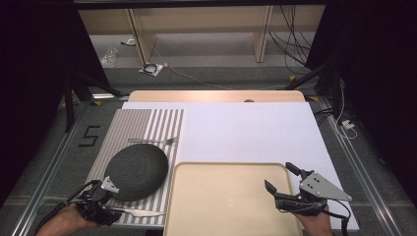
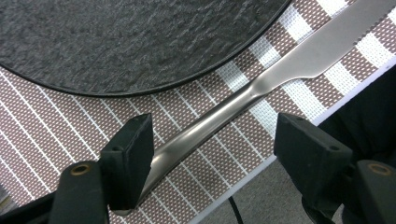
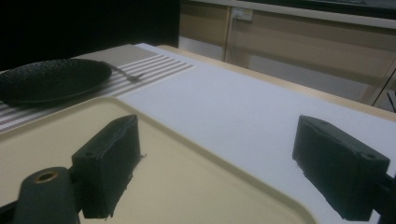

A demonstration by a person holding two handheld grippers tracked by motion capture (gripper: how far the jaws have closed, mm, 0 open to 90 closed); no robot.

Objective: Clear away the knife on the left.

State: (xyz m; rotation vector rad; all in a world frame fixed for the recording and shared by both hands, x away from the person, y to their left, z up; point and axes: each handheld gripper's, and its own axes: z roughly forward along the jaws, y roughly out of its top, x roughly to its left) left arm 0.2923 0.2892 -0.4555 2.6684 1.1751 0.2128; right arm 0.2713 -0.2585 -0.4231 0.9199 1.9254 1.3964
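Observation:
A steel knife (image 1: 140,212) lies on the striped placemat (image 1: 147,123) near the table's front left, just in front of a dark round plate (image 1: 136,171). My left gripper (image 1: 112,206) is low over the knife's handle end. In the left gripper view the handle (image 2: 201,126) runs between the jaws beside the left pad (image 2: 133,149), while the right pad stands well off it; my left gripper (image 2: 215,135) is open. A fork (image 1: 155,141) lies behind the plate. My right gripper (image 1: 279,175) hovers open and empty over the beige tray's (image 1: 231,196) right edge.
A white sheet (image 1: 246,128) covers the table's middle and right. The right gripper view shows the tray (image 3: 177,186), plate (image 3: 51,79) and fork (image 3: 128,73). Beyond the table's far edge are floor, cables and shelf legs.

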